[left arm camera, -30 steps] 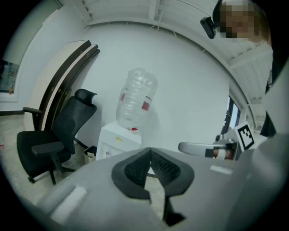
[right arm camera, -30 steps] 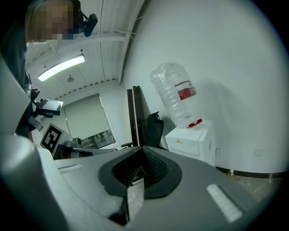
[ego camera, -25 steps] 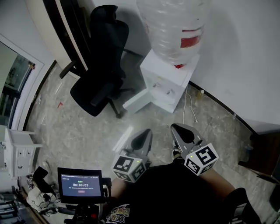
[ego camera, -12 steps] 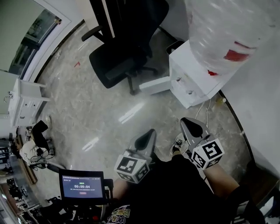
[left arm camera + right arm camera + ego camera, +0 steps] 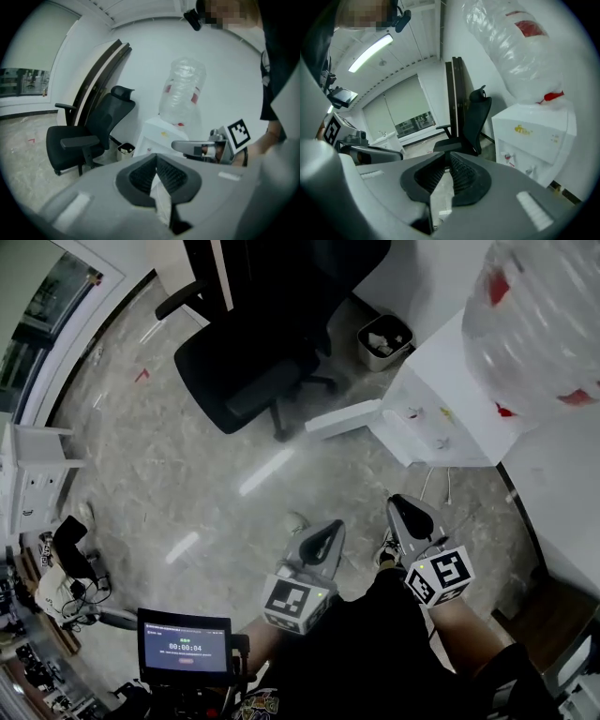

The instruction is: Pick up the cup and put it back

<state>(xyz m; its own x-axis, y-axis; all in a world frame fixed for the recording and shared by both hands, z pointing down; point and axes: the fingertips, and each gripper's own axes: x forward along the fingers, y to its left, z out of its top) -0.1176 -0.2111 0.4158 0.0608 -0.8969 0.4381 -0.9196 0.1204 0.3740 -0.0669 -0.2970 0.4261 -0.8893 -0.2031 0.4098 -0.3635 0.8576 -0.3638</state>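
Observation:
No cup shows in any view. Both grippers are held low in front of the person's body, above the floor. My left gripper (image 5: 323, 538) (image 5: 156, 158) has its pads meeting at the tips with nothing between them. My right gripper (image 5: 410, 512) (image 5: 449, 155) points toward the white water dispenser (image 5: 441, 418) (image 5: 534, 136); its jaws are opening, a narrow gap shows between the pads, and nothing is in it. Each gripper appears in the other's view: the right gripper (image 5: 206, 149) and the left gripper (image 5: 370, 153).
A large clear water bottle (image 5: 544, 324) (image 5: 182, 91) sits on the dispenser by the white wall. A black office chair (image 5: 253, 381) (image 5: 89, 136) stands to its left, with a small bin (image 5: 384, 340) behind. A screen (image 5: 185, 648) is at my lower left.
The head view has swung, so the dispenser and bottle slid to the right and the bin came into sight. Both grippers stay close to the body.

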